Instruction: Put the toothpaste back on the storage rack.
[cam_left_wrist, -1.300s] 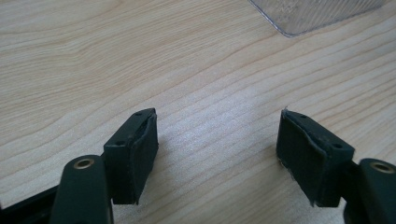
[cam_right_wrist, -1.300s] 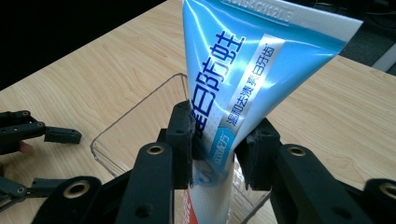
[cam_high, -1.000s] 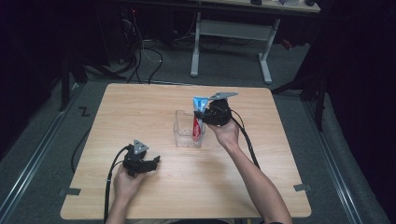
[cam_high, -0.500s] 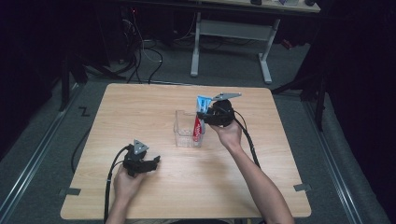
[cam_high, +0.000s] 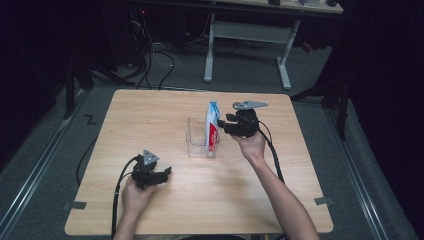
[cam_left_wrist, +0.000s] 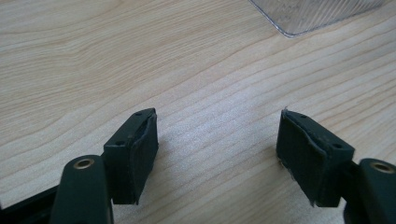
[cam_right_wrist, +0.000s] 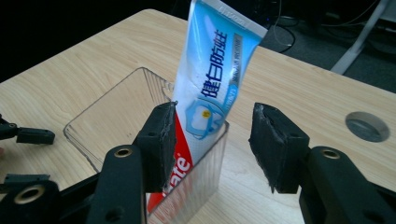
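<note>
Toothpaste tube (cam_high: 212, 125) in clear container (cam_high: 197, 145), wooden table (cam_high: 150, 115), dim room

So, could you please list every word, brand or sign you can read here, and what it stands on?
"健白防蛀": in dark blue down the blue part of the tube, which stands in the clear box.
"...gate": white letters on the tube's red base; the start is hidden behind the right gripper.
Small print on the grey strip beside the characters: too small to read.
</note>
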